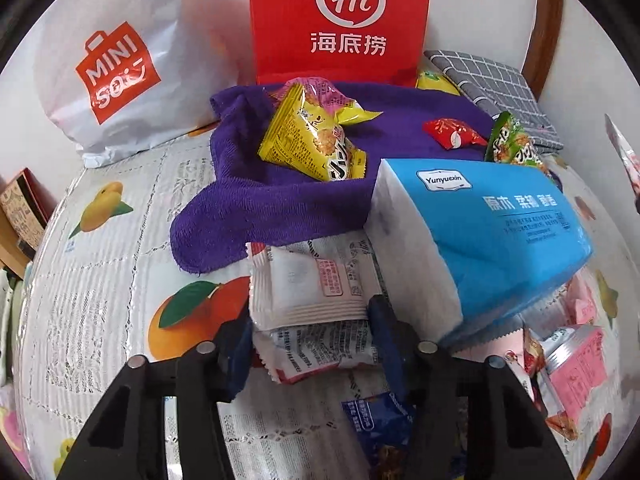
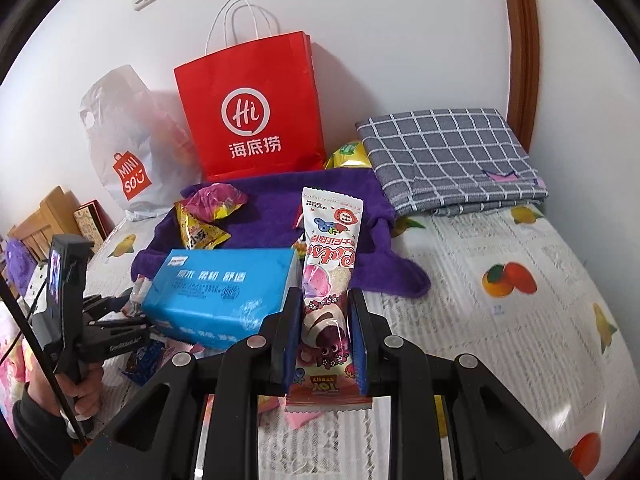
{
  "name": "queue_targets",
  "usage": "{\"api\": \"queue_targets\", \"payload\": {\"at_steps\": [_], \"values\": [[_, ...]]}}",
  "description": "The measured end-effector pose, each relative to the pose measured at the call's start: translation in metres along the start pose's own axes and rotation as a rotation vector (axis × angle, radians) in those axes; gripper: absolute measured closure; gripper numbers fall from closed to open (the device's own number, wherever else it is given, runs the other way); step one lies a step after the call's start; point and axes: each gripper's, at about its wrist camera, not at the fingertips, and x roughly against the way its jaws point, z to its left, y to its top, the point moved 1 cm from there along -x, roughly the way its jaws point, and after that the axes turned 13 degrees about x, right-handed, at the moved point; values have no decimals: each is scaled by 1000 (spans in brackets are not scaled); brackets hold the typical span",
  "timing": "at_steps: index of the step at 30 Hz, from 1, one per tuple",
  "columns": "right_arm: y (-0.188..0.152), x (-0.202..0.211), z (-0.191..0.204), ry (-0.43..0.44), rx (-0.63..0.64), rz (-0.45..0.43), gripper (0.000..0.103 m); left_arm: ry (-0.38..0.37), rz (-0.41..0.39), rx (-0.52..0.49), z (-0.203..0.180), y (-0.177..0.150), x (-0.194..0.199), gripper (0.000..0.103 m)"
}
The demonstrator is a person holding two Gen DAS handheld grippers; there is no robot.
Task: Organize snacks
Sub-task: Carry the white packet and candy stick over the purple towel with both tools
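Observation:
My left gripper (image 1: 312, 332) points down at the fruit-print tablecloth (image 1: 100, 280). Its blue pads press the sides of a white snack packet (image 1: 308, 288) that lies on a second white packet (image 1: 320, 350), just left of a blue tissue pack (image 1: 500, 232). My right gripper (image 2: 325, 296) is shut on a long pink Toy Story snack packet (image 2: 330, 232), held upright above the table. On the purple towel (image 1: 260, 208) lie yellow snack packets (image 1: 312, 136), a red candy (image 1: 452, 132) and a green packet (image 1: 512, 140).
A red paper bag (image 2: 252, 120) and a white Miniso bag (image 2: 128, 152) stand against the wall. A folded grey checked cloth (image 2: 452, 156) lies at the back right. A dark blue packet (image 1: 376, 412) and pink packets (image 1: 576, 356) lie near the tissue pack. A hand (image 2: 84, 392) holds the left gripper.

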Motion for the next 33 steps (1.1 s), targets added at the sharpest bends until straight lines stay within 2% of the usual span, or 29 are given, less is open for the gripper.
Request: {"api": "queue_targets", "payload": {"at_steps": [4, 9, 19, 20, 21, 26, 33], "values": [[11, -6, -5, -6, 15, 2, 80, -29, 9, 54, 9, 0, 6, 61], [18, -17, -9, 0, 18, 13, 80, -30, 0, 80, 14, -1, 13, 65], [26, -37, -14, 18, 15, 34, 80, -74, -56, 125, 19, 23, 45, 67], [28, -40, -14, 23, 17, 39, 80, -67, -62, 125, 18, 27, 48, 74], [29, -44, -13, 29, 20, 44, 80, -63, -67, 123, 17, 32, 49, 76], [36, -68, -10, 50, 24, 79, 80, -77, -85, 118, 14, 52, 51, 77], [42, -92, -8, 52, 37, 110, 80, -109, -82, 146, 17, 64, 48, 77]]}}
